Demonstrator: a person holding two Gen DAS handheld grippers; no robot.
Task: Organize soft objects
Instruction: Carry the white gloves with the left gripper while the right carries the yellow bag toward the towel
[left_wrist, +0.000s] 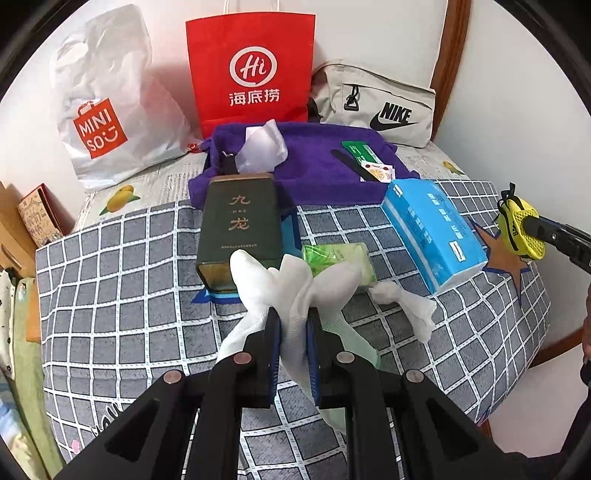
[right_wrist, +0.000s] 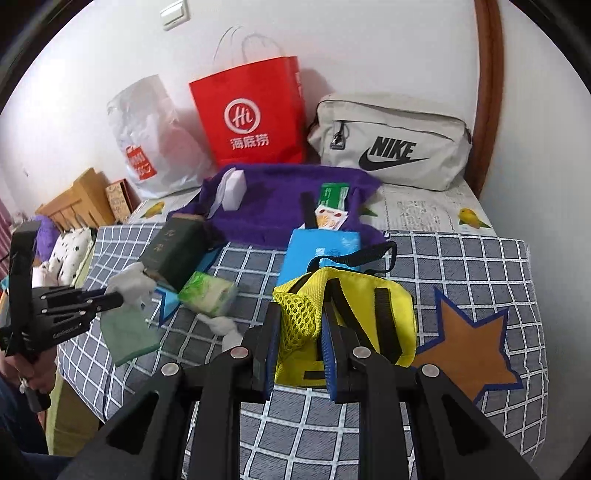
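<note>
Both tongs clenched: my left gripper (left_wrist: 293, 317) pinches a white sock (left_wrist: 291, 288), my right gripper (right_wrist: 299, 321) a yellow mesh pouch (right_wrist: 343, 317).
Left view: sock lifted above the checkered blanket (left_wrist: 129, 295), before the green tea tin (left_wrist: 236, 229). Right view: pouch hangs beside the brown star patch (right_wrist: 469, 343), blue tissue pack (right_wrist: 317, 254) behind.

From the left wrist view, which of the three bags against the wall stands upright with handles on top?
The red paper bag, in the middle. The white plastic bag slumps crumpled, and the beige Nike pouch lies low.
</note>
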